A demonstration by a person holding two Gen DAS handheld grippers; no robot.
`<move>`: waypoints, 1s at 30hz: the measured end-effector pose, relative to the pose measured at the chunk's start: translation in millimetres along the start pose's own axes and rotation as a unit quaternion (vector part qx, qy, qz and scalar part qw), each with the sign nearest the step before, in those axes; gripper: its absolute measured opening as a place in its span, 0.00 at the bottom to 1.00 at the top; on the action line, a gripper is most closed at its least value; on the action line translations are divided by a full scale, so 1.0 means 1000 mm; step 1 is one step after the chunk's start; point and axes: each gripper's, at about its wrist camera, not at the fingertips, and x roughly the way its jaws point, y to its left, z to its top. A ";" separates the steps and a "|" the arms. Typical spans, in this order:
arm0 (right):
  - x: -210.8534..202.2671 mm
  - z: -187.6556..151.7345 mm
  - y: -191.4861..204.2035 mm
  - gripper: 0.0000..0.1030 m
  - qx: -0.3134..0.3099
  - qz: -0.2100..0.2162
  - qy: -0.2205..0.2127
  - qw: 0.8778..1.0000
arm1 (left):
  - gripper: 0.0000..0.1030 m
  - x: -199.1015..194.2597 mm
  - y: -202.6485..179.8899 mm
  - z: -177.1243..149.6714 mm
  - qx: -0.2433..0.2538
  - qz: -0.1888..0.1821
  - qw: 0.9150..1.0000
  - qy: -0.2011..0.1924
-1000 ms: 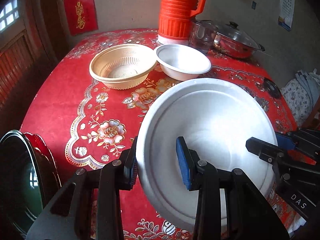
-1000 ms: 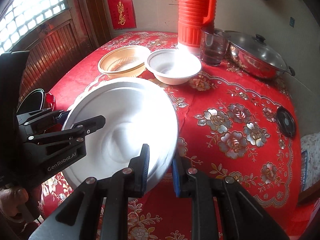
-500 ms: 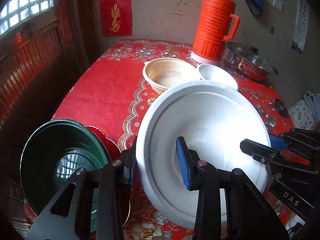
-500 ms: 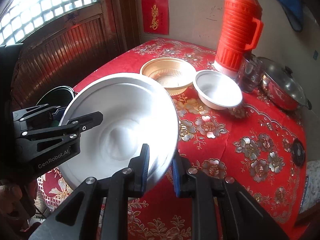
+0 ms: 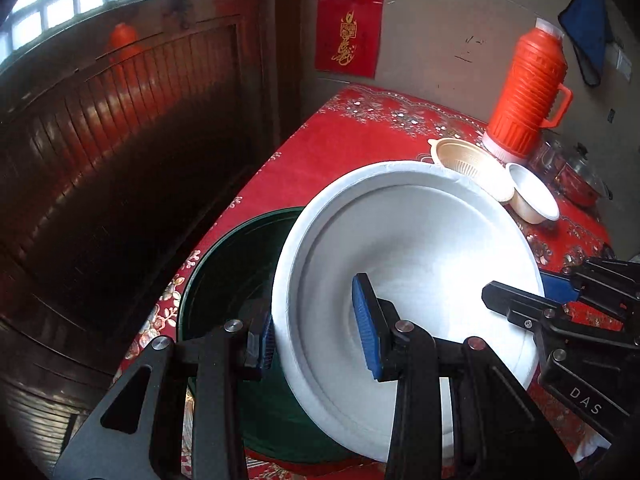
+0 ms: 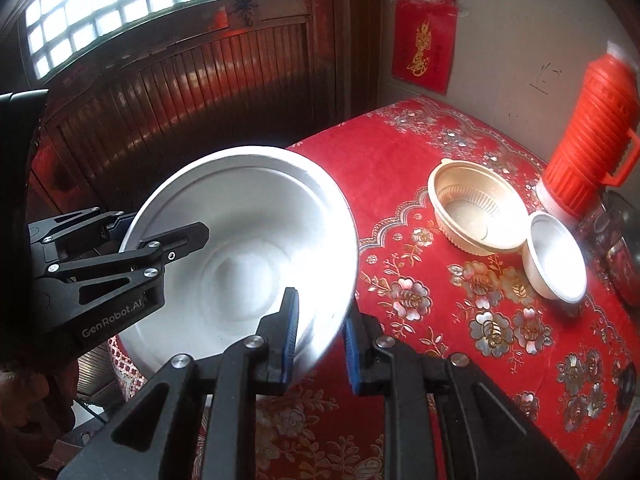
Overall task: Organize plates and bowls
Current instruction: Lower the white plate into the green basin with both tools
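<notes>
The white plate (image 5: 404, 264) is held off the table by 2 grippers, directly above the green plate (image 5: 232, 264), which lies below and left of the left gripper (image 5: 316, 332). It looks light, thin and fairly stiff, likely a disposable dish, so opposite rim grips suit it. The left gripper is clamped on its left rim, the right gripper (image 6: 318, 338) on its right rim. It is round, with no long axis, its hollow facing up, tilted.
</notes>
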 end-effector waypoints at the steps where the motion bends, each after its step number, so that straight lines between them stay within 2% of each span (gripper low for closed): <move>1: 0.005 0.001 0.006 0.21 -0.004 0.005 0.002 1.000 | 0.34 0.000 0.006 -0.002 -0.005 0.004 1.000 0.001; 8: 0.030 0.003 0.032 0.21 -0.023 0.021 0.022 0.999 | 0.34 0.008 0.031 -0.014 -0.020 0.022 0.999 0.014; 25: 0.032 0.005 0.040 0.24 -0.028 0.016 0.021 0.999 | 0.34 0.012 0.033 -0.023 -0.010 0.038 0.999 0.011; 28: 0.032 0.005 0.041 0.33 -0.032 0.001 0.021 0.999 | 0.34 0.013 0.034 -0.023 -0.007 0.049 0.999 0.008; 30: 0.031 0.005 0.041 0.35 -0.032 -0.001 0.020 0.999 | 0.34 0.013 0.035 -0.023 -0.007 0.053 0.999 0.005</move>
